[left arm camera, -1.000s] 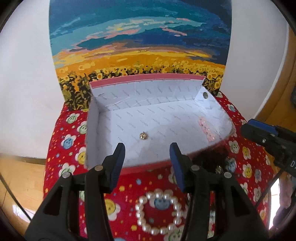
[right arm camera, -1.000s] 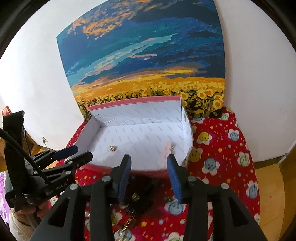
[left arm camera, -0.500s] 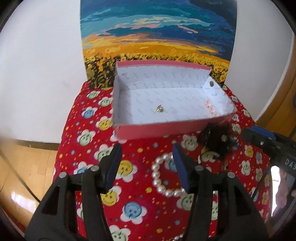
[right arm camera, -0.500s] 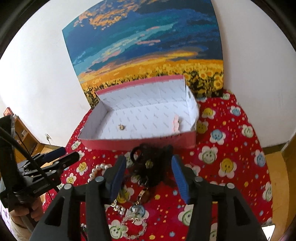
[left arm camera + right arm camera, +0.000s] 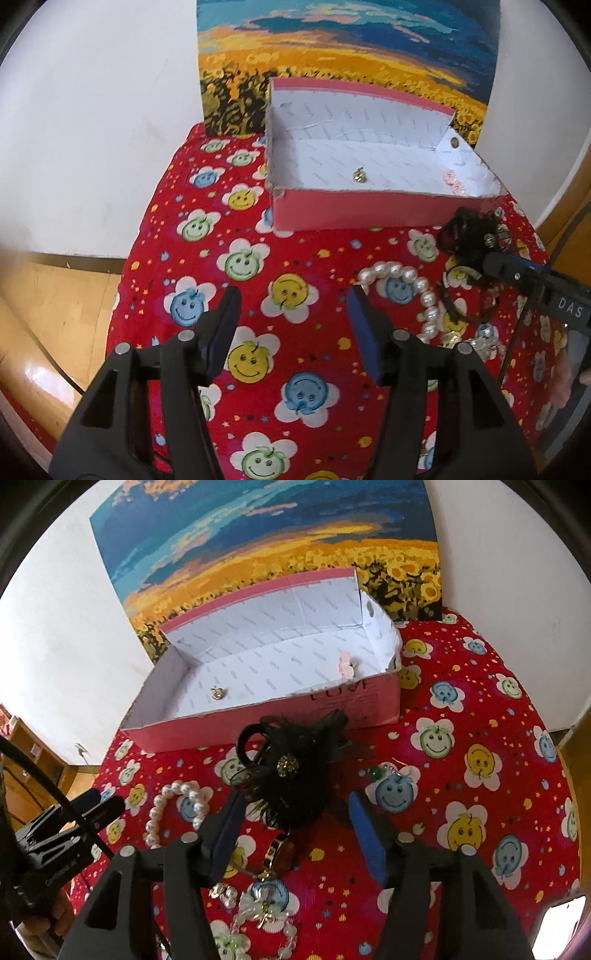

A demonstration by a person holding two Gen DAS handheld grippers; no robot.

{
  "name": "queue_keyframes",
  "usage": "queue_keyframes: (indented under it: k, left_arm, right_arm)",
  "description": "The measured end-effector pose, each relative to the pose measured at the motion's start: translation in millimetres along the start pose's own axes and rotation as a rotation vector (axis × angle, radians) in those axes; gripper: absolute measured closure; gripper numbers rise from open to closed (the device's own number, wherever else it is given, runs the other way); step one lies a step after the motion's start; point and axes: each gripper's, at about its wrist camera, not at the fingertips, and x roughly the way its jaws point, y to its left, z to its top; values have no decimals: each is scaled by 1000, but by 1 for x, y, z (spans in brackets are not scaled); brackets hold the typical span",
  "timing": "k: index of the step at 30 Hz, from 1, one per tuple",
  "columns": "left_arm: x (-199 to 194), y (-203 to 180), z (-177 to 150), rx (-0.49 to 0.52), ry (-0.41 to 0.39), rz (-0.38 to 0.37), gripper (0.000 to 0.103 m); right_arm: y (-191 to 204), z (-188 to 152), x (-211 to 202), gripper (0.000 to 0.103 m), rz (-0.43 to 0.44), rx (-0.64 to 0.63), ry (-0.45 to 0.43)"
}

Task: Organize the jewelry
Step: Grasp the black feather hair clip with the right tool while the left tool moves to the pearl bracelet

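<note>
A pink box with a white inside stands at the back of the red smiley cloth. In it lie a small gold piece and a pink piece. In front of it lie a black feathered hair clip, a pearl bracelet, a green earring, a brown ring and a clear bead bracelet. My left gripper is open and empty over the cloth. My right gripper is open and empty above the hair clip.
A sunflower painting leans on the white wall behind the box. The cloth-covered surface drops off to a wooden floor at the left. The right gripper's fingers show at the right of the left wrist view.
Both grippers have pulled back and up from the box, so the jewelry on the cloth in front of it has come into view. Both stay open.
</note>
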Motion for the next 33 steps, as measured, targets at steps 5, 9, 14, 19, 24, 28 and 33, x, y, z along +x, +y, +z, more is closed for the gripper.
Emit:
queue_keyframes:
  k: [5,9,14,19,24,28,33]
  left_arm:
    - [5,8,-3,-22,11,-4,51]
    - [9,12,-4,-31,18,-1,50]
    - [12,15,-4,-37,30,-3,50]
    - [13,11,-3,-32,39,-14,49]
    - [9,1,-3,-20,40,-35,48]
    - [5,-12,-4,8,40,-51,47]
    - [1,-29,-4,39,43,-84,46]
  right_arm:
    - [1,2,13,39,-9,16,12]
    - [2,4,25,37,-7,29,22]
    - [5,7,32,34,3,28,3]
    - [7,7,34,63,7,10,-16]
    - [3,6,27,77,11,8,-34]
    - [0,5,9,89,36,17,-67]
    - [-1,5,-9,89,70,30,-102]
